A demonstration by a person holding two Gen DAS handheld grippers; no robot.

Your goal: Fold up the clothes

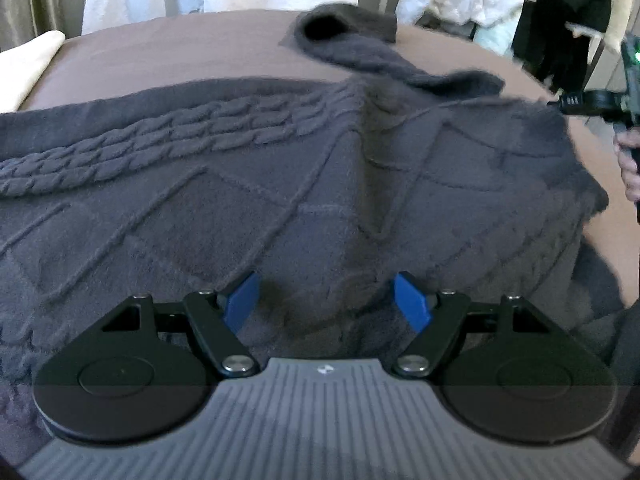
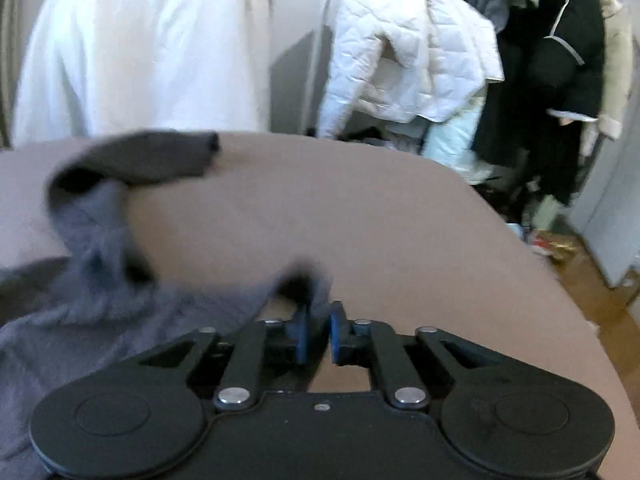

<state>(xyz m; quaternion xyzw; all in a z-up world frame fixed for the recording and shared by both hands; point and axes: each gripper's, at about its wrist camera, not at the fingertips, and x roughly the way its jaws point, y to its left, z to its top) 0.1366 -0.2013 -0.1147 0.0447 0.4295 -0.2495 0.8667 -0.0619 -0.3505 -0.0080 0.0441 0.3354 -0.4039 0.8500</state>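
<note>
Left wrist view shows your left gripper (image 1: pixel 326 300) hovering low over the dark grey cable-knit sweater (image 1: pixel 240 184), its jaws spread wide with nothing between the blue pads. The sweater lies spread across the brown surface (image 1: pixel 180 48), which could be a bed or a covered bench; I cannot tell which. One sleeve (image 1: pixel 348 44) trails away toward the far edge. Off to the right of that view you can see your other hand (image 1: pixel 630 160) on its tool at the sweater's edge.

Right wrist view shows your right gripper (image 2: pixel 318 340) with the jaws drawn nearly together on a raised bit of the sweater's edge (image 2: pixel 308 280); the picture is blurred, but the knit looks pinched between the pads.

To my eye you are lifting one side to fold it across the body. Keep the right grip firm, since thick knit can slip out of a shallow pinch. Bring your left jaws down onto the near hem and take a full bite, both layers if you can, so the two corners travel together. Lift only enough to clear the surface, carry both across level, and watch that the loose sleeve does not drag and bunch beneath the fold.
</note>
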